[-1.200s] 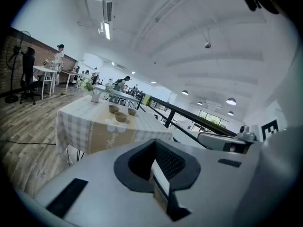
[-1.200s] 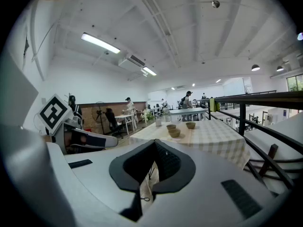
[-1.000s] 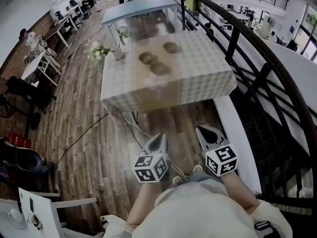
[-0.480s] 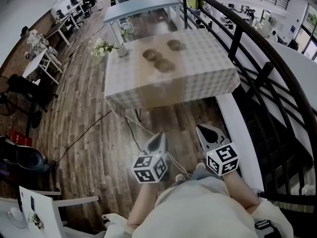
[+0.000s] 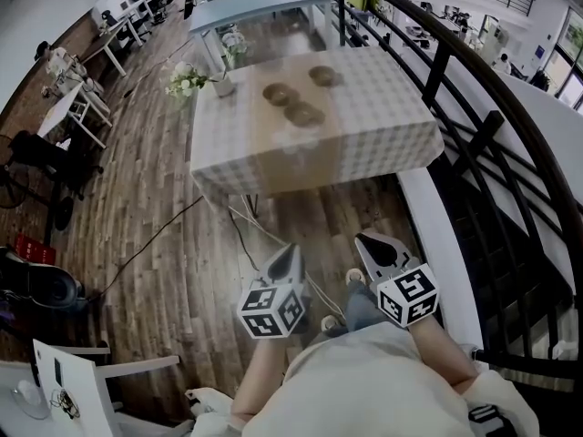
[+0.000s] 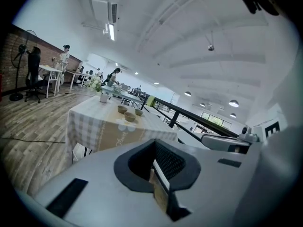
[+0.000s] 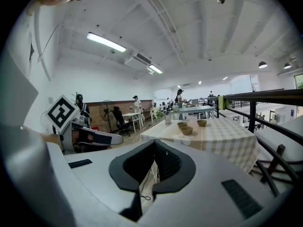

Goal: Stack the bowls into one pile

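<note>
Three brown bowls stand apart on a checked tablecloth: one at the left point(image 5: 275, 93), one nearer point(image 5: 303, 114) and one at the far right point(image 5: 321, 76). The table point(image 5: 364, 144) is well ahead of me, across a strip of wooden floor. My left gripper point(image 5: 290, 260) and right gripper point(image 5: 375, 247) hang low in front of my body, both shut and holding nothing. The left gripper view shows its gripper point(image 6: 155, 150) pointing at the distant bowls point(image 6: 130, 117). In the right gripper view, that gripper point(image 7: 155, 145) also faces the bowls point(image 7: 187, 130).
A vase of white flowers point(image 5: 187, 80) stands at the table's far left corner. A black railing point(image 5: 474, 144) runs along the right. Behind is a grey table point(image 5: 255, 12). A cable point(image 5: 155, 244) crosses the floor, and a white chair point(image 5: 82, 381) sits at bottom left.
The table has drawn slightly nearer in the head view and a foot has stepped forward between the grippers. Both grippers keep their pose and stay shut.
</note>
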The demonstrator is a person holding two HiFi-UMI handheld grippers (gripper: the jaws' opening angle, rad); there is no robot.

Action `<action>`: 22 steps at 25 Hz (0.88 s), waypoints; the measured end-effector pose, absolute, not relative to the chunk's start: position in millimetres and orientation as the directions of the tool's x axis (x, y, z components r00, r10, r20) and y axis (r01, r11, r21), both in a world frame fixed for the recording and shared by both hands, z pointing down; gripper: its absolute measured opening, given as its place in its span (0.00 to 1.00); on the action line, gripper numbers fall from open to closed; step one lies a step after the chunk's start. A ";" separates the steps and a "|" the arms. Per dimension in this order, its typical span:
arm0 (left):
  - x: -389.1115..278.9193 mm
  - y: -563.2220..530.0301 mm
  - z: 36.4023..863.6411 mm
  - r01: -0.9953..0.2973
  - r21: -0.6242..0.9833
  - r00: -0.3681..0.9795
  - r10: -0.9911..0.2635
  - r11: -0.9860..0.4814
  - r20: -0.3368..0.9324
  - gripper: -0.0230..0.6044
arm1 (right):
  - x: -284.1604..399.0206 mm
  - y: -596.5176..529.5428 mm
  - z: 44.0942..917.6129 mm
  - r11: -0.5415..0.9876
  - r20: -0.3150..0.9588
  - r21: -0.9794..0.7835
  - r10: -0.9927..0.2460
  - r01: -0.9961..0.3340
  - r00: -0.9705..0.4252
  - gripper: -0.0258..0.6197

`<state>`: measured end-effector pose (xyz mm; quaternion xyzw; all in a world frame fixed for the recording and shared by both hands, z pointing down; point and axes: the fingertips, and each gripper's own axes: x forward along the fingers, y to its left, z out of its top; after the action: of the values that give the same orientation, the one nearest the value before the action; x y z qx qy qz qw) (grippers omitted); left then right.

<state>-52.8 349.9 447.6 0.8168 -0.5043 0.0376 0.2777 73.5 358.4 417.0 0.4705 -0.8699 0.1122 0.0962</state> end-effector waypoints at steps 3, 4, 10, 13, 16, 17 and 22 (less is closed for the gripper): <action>-55.4 345.0 458.7 -0.851 0.409 0.480 -0.805 -0.330 0.349 0.04 | 71.6 349.6 425.8 0.530 0.272 -0.103 -0.799 -0.842 -0.536 0.04; -54.4 340.4 457.6 -0.852 0.409 0.477 -0.807 -0.327 0.349 0.04 | 72.2 343.8 424.3 0.533 0.271 -0.102 -0.798 -0.840 -0.539 0.04; -41.4 295.0 434.6 -0.853 0.422 0.459 -0.826 -0.307 0.327 0.04 | 84.4 291.1 405.4 0.566 0.275 -0.089 -0.777 -0.820 -0.566 0.04; -40.3 268.6 435.8 -0.864 0.404 0.442 -0.836 -0.301 0.324 0.04 | 87.1 259.7 404.5 0.582 0.263 -0.085 -0.770 -0.809 -0.581 0.04; -40.0 240.3 436.9 -0.873 0.399 0.421 -0.846 -0.281 0.327 0.04 | 88.0 228.7 404.4 0.600 0.259 -0.076 -0.759 -0.796 -0.597 0.04; -39.5 231.1 435.7 -0.874 0.401 0.415 -0.849 -0.273 0.326 0.04 | 88.6 218.8 403.6 0.604 0.258 -0.076 -0.757 -0.793 -0.601 0.04; -36.7 192.7 429.0 -0.880 0.414 0.381 -0.868 -0.234 0.318 0.04 | 91.9 173.9 397.7 0.634 0.255 -0.077 -0.733 -0.769 -0.630 0.04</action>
<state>-36.7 192.7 429.0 0.7854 -0.5564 0.0106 0.2708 91.9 173.9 397.7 0.4183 -0.8983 0.0896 0.1004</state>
